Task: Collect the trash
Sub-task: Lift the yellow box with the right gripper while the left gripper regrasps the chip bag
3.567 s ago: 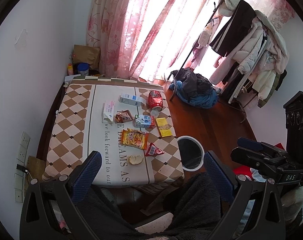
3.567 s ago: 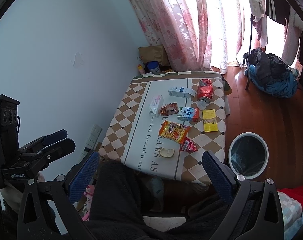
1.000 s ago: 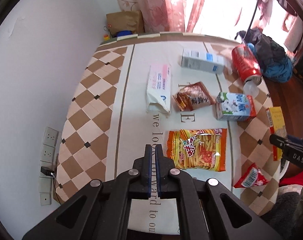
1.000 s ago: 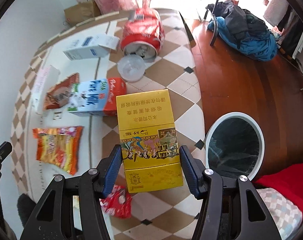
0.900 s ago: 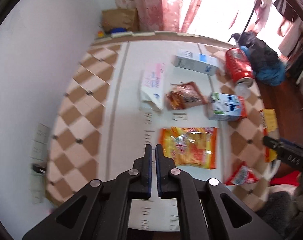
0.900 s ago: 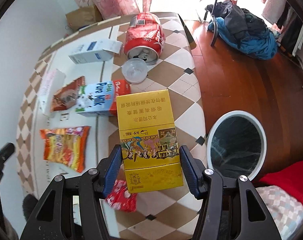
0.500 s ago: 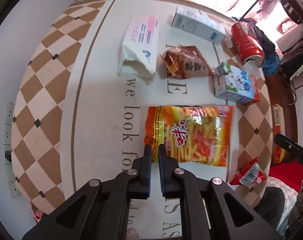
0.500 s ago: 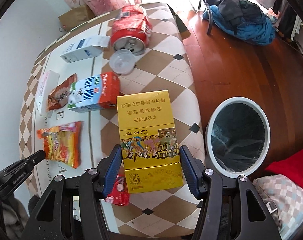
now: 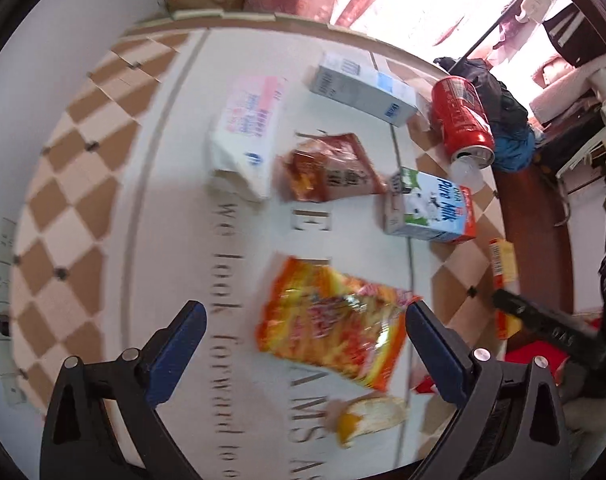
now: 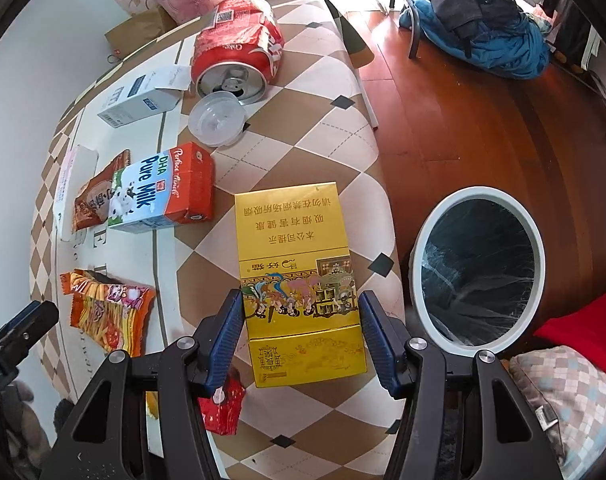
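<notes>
- My right hand-held gripper (image 10: 301,326) was clamped on the flat yellow cardboard cigarette carton (image 10: 299,276), one blue pad on each long side near its lower end.
- Carton sat level over the right edge of the checked brown-and-cream tabletop (image 10: 315,128); I could not tell whether it was lifted clear or touching the cloth.
- Round white-rimmed waste bin with dark liner (image 10: 477,272) stood on the wooden floor just right of the tabletop, mouth unobstructed.
- My left hand-held gripper (image 9: 303,344) was spread wide and empty, its pads straddling the crinkled orange-and-yellow foil snack bag (image 9: 335,322); contact with the bag was not clear through the blur.
- Also lying on the tabletop: blue-and-white milk carton (image 10: 159,192), crushed red soda can (image 10: 237,60), clear plastic cup (image 10: 217,118), white-and-blue box (image 9: 361,88).
- Step in hand, by my reading: carry phase for the carton on the right, approach on the snack bag for the left.
- Next call: swing right over the bin mouth before releasing; lower left so its pads reach the bag's edges, then close. Foil will likely crumple and slip.
</notes>
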### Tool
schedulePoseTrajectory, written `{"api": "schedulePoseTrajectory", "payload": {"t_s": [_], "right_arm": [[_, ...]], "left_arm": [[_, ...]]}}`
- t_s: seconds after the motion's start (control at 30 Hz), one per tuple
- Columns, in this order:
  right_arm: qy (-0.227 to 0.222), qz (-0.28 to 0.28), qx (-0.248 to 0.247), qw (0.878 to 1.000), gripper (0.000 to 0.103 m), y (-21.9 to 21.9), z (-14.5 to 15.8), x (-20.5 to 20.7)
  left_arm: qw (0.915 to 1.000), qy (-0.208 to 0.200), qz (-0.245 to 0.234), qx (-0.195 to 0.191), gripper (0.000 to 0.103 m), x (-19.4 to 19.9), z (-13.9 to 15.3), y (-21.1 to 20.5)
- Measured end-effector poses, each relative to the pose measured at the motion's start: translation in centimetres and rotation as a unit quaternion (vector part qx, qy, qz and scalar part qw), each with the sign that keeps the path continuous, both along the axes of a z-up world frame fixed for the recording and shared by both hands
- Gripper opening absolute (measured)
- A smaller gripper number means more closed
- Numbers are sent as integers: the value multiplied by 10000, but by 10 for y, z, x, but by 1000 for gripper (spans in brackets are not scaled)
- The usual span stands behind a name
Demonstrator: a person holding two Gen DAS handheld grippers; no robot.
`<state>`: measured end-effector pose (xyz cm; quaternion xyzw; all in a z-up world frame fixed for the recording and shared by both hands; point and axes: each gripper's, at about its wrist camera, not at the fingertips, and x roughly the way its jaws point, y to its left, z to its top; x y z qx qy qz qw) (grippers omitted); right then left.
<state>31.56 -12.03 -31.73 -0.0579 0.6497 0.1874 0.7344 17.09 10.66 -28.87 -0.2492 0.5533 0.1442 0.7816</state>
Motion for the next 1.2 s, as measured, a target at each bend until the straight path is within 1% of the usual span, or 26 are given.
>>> {"api": "schedulePoseTrajectory", "payload": {"t_s": [0.03, 0.07, 0.1, 0.13, 0.17, 0.2, 0.27, 0.3, 0.4, 0.53, 0.6, 0.67, 0.7, 0.73, 0.8, 0.9, 0.93, 1.03, 1.07, 1.13, 1.2], "right_arm": [[10, -7, -4, 10000, 60, 1, -1, 0], [2, -13, -16, 10000, 60, 3, -3, 1], [-16, -12, -31, 10000, 60, 4, -3, 0], [-30, -8, -49, 10000, 60, 5, -4, 0], [-36, -11, -60, 10000, 60, 6, -4, 0], [-40, -16, -65, 10000, 60, 7, -5, 0], [-54, -6, -77, 10000, 60, 8, -4, 0], [-71, 14, -72, 9999, 60, 9, -3, 0], [-146, 84, -72, 9998, 60, 9, 2, -3], [-180, 113, 2, 9998, 60, 7, 8, -9], [-207, 126, 95, 9997, 60, 7, 12, -11], [-215, 144, 137, 9996, 60, 6, 16, -13], [-220, 149, 152, 9995, 60, 7, 17, -14], [-227, 150, 157, 9995, 60, 6, 18, -14], [-237, 143, 171, 9995, 60, 6, 20, -13], [-228, 107, 182, 9995, 60, 4, 21, -13], [-223, 110, 184, 9995, 60, 4, 22, -12], [-259, 128, 151, 9995, 60, 4, 24, -13], [-259, 119, 148, 9995, 60, 3, 24, -12], [-270, 93, 131, 9995, 60, 2, 24, -11], [-258, 68, 123, 9996, 60, 1, 23, -9]], "left_arm": [[9999, 14, 27, -101, 101, 6, -4, -2], [9999, 52, 66, -148, 96, 12, -9, -5], [9998, 77, 86, -164, 82, 16, -13, -7], [9997, 169, 98, -135, 73, 21, -18, -9], [9995, 312, 88, -58, 51, 25, -23, -12], [9990, 428, 62, 71, 25, 29, -27, -15], [9982, 541, 32, 262, 8, 30, -30, -18], [9981, 518, 42, 324, 3, 28, -29, -19], [9975, 420, 62, 560, 1, 18, -19, -18], [9965, 168, 163, 797, 0, -4, 9, -13], [9963, -23, 199, 838, 0, -14, 26, -9], [9962, -168, 179, 840, 1, -19, 35, -9], [9964, -276, 135, 792, 1, -22, 38, -7], [9970, -386, 19, 666, 2, -21, 39, -5], [9983, -373, -147, 426, 3, -16, 31, -2], [9993, -90, -360, 17, 4, -6, 4, -2], [9993, -27, -361, -68, 4, -4, -4, -4], [9980, 296, -260, -502, 4, -3, -27, -1], [9974, 359, -249, -576, 5, -2, -32, -1], [9978, 257, -233, -566, 10, -3, -30, -2], [9974, 218, -263, -631, 22, 0, -29, -4]]}}
